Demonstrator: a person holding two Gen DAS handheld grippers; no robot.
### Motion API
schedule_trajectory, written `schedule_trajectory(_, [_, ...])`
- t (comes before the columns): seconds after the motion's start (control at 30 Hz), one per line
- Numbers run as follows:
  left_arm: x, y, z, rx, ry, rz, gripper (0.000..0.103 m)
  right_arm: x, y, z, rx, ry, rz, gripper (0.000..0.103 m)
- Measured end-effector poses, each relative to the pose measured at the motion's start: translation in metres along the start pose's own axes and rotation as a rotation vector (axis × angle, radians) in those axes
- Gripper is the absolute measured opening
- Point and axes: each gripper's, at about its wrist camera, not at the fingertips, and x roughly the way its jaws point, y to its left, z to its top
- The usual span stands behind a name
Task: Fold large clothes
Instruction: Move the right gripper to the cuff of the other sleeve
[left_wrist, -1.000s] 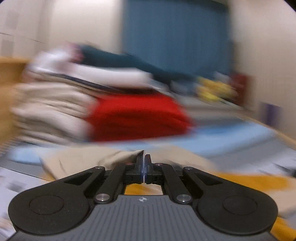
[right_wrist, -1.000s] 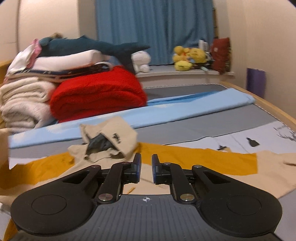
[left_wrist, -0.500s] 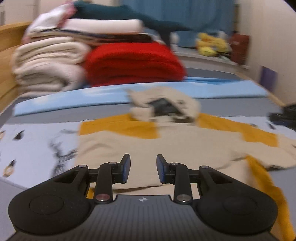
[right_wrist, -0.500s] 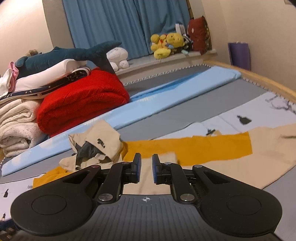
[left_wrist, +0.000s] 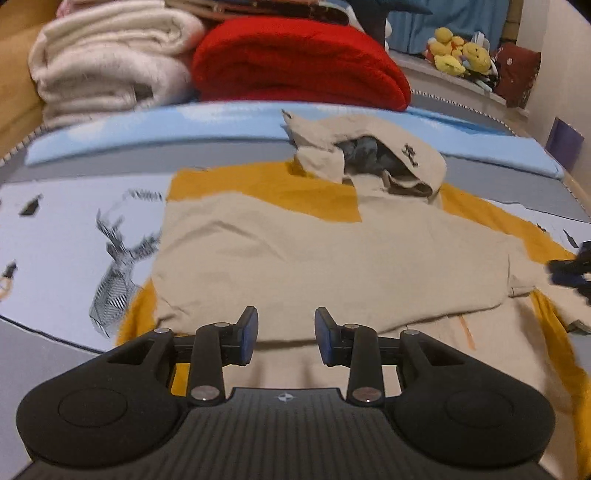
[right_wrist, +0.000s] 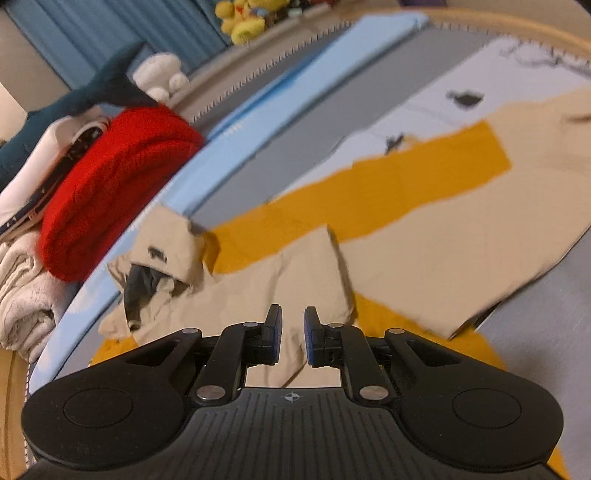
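Nearest to me, my left claw (left_wrist: 284, 328) hangs with its jaws wide apart and nothing between them, just over the near hem of the hoodie (left_wrist: 332, 258). My right claw (right_wrist: 292, 332) is also parted, by a narrower gap, and empty; it hovers above the beige body of the hoodie (right_wrist: 258, 280), and its view is tilted and somewhat blurred.

The hoodie lies spread on the bed (left_wrist: 55, 221), beige with mustard-yellow panels. In the left view one sleeve has been laid across the chest, so a beige layer covers the middle with yellow showing at the shoulders and along the sides. In the right view the other sleeve (right_wrist: 461, 206) stretches out flat to the right, yellow along its upper edge. At the right edge of the left view I catch a dark blurred shape that looks like the right claw, above the garment's side.

Further off, the hood (left_wrist: 373, 155) sits crumpled at the collar, its dark lining showing. Beyond it a pale blue sheet (left_wrist: 147, 125) runs across the bed. Behind that sit a folded red blanket (left_wrist: 299, 62) and, beside it on the left, a stack of cream towels (left_wrist: 107, 62). Farthest back, yellow plush toys (left_wrist: 458, 51) rest on a ledge by the blue curtain (right_wrist: 92, 33).
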Motion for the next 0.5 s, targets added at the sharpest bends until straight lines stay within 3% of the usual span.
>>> schedule_trajectory(0.17, [0.005, 0.002, -0.006, 0.004, 0.036, -0.005, 0.038, 0.038, 0.0, -0.011, 0.025, 0.116, 0.034, 0.015])
schedule_trajectory(0.2, [0.005, 0.003, -0.006, -0.006, 0.04, -0.009, 0.038, 0.045, -0.001, -0.013, 0.025, 0.125, 0.024, 0.019])
schedule_trajectory(0.33, [0.007, 0.005, -0.003, -0.023, 0.047, -0.024, 0.04, 0.066, -0.009, -0.012, 0.058, 0.134, -0.031, 0.034])
schedule_trajectory(0.5, [0.01, 0.006, -0.002, -0.036, 0.06, -0.023, 0.041, 0.078, -0.02, -0.01, 0.125, 0.137, -0.049, 0.035])
